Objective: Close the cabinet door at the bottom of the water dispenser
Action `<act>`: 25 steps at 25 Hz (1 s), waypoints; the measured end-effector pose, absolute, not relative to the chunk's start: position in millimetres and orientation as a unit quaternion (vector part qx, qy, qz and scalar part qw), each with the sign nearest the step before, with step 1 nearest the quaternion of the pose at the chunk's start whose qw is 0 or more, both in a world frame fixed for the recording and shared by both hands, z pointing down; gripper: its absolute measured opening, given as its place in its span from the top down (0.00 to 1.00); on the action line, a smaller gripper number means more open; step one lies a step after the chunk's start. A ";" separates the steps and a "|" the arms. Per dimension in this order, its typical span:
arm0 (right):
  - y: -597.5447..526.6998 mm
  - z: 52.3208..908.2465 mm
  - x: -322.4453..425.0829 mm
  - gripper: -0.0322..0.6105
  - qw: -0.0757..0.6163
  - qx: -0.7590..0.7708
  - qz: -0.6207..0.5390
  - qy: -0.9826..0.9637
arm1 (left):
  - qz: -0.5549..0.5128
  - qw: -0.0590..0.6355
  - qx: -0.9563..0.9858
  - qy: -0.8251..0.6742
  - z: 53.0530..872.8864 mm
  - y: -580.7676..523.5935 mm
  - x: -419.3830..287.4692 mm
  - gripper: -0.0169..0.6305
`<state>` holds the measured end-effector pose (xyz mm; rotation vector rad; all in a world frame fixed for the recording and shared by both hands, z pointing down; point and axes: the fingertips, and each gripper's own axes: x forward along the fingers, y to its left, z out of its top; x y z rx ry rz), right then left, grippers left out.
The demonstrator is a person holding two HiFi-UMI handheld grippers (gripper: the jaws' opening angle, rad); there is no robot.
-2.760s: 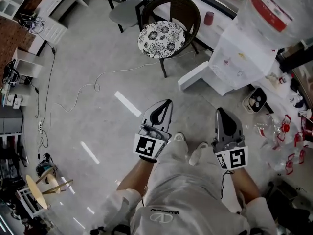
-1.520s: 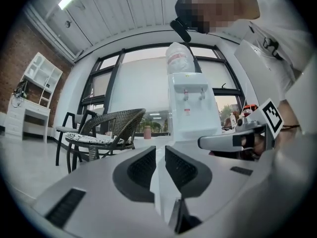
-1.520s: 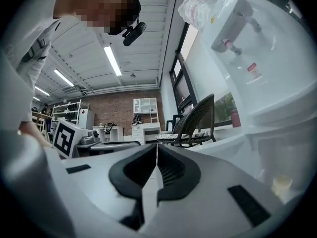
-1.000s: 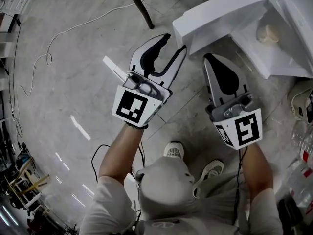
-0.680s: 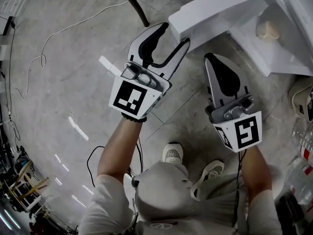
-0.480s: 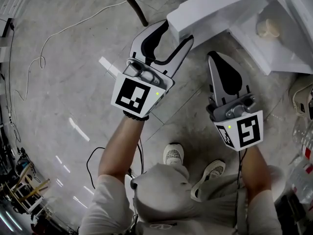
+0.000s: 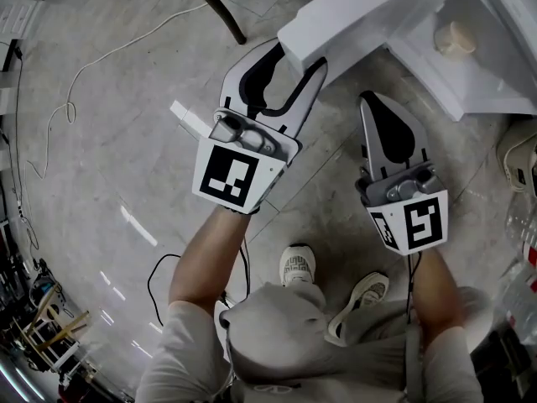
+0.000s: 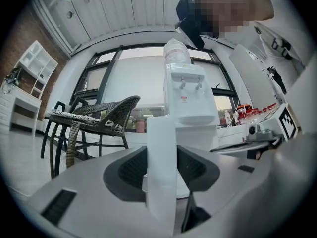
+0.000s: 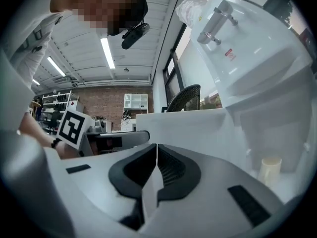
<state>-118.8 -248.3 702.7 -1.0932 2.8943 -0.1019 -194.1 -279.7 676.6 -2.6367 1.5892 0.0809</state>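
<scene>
Grey stone-look floor (image 7: 101, 124), perhaps tiled, lies beneath the open cabinet door (image 7: 361, 11).

A white cable (image 7: 84, 65) lies across the grey floor (image 7: 109, 183), far left. A dark chair leg (image 7: 216, 8) stands to its right.

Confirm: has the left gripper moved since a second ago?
Yes. In the head view the left gripper has advanced onto the cabinet door: the door's free edge, clear of it before, now sits between its closing jaws.
</scene>
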 end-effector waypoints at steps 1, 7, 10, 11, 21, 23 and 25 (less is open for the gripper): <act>-246.4 705.5 -115.2 0.92 0.019 -0.357 -0.028 0.933 | 0.025 0.028 -0.854 0.518 677.0 -276.2 -190.0 0.69; -237.7 730.8 -81.2 0.92 0.002 -0.398 -0.032 0.917 | 0.021 0.021 -0.845 0.533 679.9 -258.7 -167.2 0.69; -232.2 739.6 -65.1 0.92 -0.002 -0.418 -0.037 0.908 | 0.023 0.018 -0.846 0.532 679.9 -250.1 -155.1 0.69; -230.1 742.3 -61.7 0.92 -0.004 -0.421 -0.036 0.906 | 0.022 0.017 -0.846 0.532 680.2 -247.2 -151.3 0.69; -218.7 758.0 -27.7 0.92 -0.007 -0.445 -0.033 0.895 | 0.012 0.018 -0.831 0.555 680.5 -233.2 -120.4 0.69; -217.8 758.9 -23.0 0.92 -0.006 -0.448 -0.032 0.894 | 0.010 0.020 -0.836 0.549 681.0 -228.4 -110.7 0.69; -217.7 760.5 -19.6 0.92 -0.009 -0.448 -0.030 0.893 | 0.008 0.020 -0.839 0.543 680.4 -226.1 -102.3 0.69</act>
